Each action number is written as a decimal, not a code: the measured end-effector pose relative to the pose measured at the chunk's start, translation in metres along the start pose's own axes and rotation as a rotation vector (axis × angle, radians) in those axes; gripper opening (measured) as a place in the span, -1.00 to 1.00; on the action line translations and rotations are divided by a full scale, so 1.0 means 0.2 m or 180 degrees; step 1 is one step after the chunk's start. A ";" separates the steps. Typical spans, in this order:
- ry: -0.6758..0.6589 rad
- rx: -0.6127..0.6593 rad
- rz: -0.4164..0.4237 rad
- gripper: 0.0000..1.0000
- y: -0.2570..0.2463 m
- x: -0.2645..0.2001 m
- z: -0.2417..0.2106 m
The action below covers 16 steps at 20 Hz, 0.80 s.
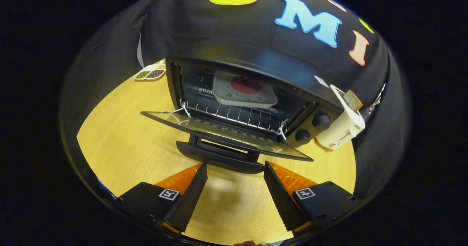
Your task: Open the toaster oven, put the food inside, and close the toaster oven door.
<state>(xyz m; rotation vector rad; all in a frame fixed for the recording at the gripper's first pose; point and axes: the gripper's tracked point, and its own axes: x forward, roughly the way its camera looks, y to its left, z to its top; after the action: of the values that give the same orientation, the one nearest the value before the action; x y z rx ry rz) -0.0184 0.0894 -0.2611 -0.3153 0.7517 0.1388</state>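
Nearest: gripper (pixel 235 165) hanging over wooden table (pixel 120 147), fingers spread wide apart, nothing between them, tips just short of oven door handle (pixel 223 157). Bare tabletop showing in the gap betw. fingers. Not touching handle as far as can be told.

Just ahead: toaster oven door (pixel 226 131) dropped fully open, lying roughly flat toward the gripper, glass panel facing up, handle at its near edge. Thin white wire hooks at door's left and right corners, linked to rack.

Beyond door: toaster oven (pixel 256 74), cavity open. Wire rack (pixel 234 112) inside, low in cavity. On rack, toward the back: plate (pixel 244 90), light grey, squarish w/ rounded corners, carrying food (pixel 245 84), a flat dark red round piece, centred on plate. Two dark knobs (pixel 312 127) on oven's right front panel, one above the other.

Right of oven, just beside it: white toaster (pixel 342 127) w/ slice of bread (pixel 352 99) sticking up from slot.

Far left, near table's back edge: small divided dish (pixel 150 72) w/ green, dark and pale fillings, well apart from oven.
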 end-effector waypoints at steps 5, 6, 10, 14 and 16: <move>-0.0401 0.0125 -0.0048 0.97 -0.06 -0.09 0.28; -0.0499 0.0144 -0.0063 0.97 -0.09 -0.13 0.33; -0.0900 0.0248 -0.0119 0.96 -0.16 -0.25 0.50; -0.1254 0.0397 -0.0259 0.97 -0.30 -0.45 0.59; -0.1431 0.0481 -0.0357 0.96 -0.41 -0.56 0.61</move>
<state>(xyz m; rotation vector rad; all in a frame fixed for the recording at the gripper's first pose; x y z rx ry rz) -0.0010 0.0515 -0.0806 -0.1718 0.2959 0.0429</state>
